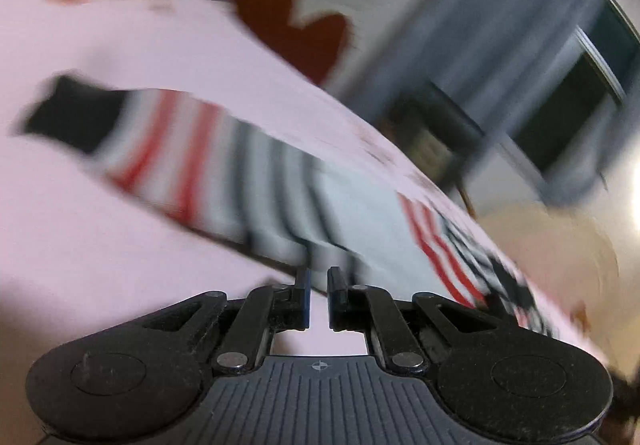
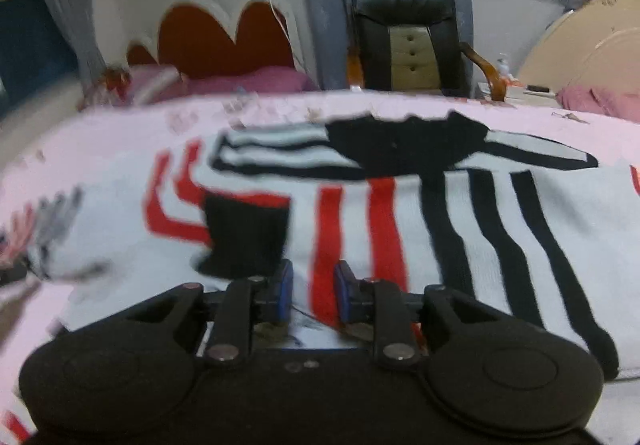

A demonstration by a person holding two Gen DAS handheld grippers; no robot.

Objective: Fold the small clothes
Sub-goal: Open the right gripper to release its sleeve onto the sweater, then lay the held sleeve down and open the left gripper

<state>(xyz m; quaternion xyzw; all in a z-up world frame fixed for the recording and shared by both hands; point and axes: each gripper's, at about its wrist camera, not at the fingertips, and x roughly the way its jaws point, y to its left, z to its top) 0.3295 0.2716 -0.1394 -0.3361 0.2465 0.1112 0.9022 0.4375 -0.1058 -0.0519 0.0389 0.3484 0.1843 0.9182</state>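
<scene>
- Right tongs [image 2: 313,295] nearest: jaws narrowly apart, nothing pinched, hovering over the striped sweater's [image 2: 400,229] hem.
- Left tongs [image 1: 319,295]: narrow gap, empty, at the sweater's edge.
- Sweater flat on pink bed [image 2: 120,133], collar far, stripes running away from right tongs.

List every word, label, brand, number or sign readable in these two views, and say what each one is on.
None can be read.
The left gripper body carries only a small crosshair mark, no text.
The striped sweater shows stripes only, no lettering.
The pink bedsheet has blurred reddish prints, too smeared to read.
</scene>
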